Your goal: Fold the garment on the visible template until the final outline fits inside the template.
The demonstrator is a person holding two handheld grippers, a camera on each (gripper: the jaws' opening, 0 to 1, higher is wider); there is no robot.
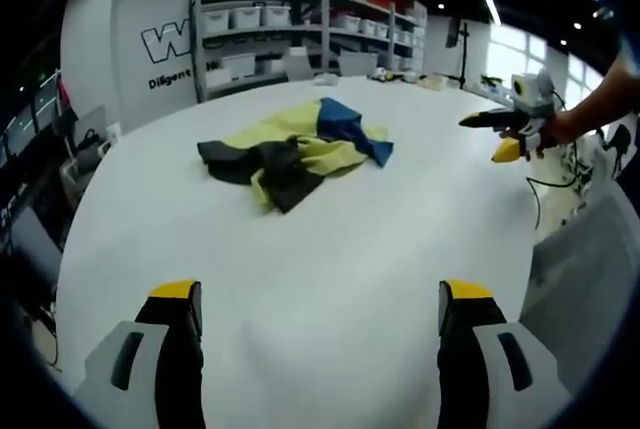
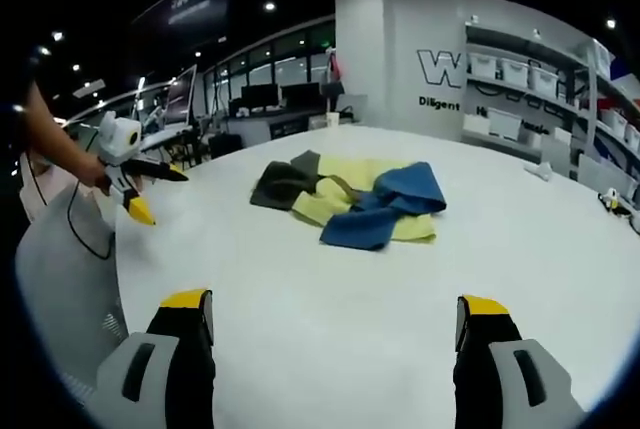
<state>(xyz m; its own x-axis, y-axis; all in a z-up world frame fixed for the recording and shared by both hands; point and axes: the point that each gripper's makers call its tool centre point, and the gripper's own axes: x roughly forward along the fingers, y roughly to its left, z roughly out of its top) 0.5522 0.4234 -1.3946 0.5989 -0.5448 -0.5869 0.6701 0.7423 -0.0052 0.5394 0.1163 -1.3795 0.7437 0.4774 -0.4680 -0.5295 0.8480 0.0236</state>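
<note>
A crumpled garment [image 1: 295, 154] in yellow, blue and dark grey lies bunched on the round white table [image 1: 300, 279], beyond the middle. In the left gripper view my left gripper [image 1: 320, 299] stands open low over the near table, well short of the cloth. My right gripper [image 1: 497, 136] enters from the right, held in a hand above the table's edge, its jaws apart. In the right gripper view the garment [image 2: 355, 194] shows its blue part nearest. My right gripper [image 2: 333, 304] is open with nothing between its jaws, and the left gripper [image 2: 152, 191] hovers at the left edge.
Grey shelves [image 1: 300, 29] with white bins line the back wall. Small items [image 1: 400, 76] sit at the table's far edge. A grey panel [image 1: 590, 269] stands by the table's right side, with a cable [image 1: 535, 199] hanging there. Desks with monitors [image 2: 260, 99] stand behind.
</note>
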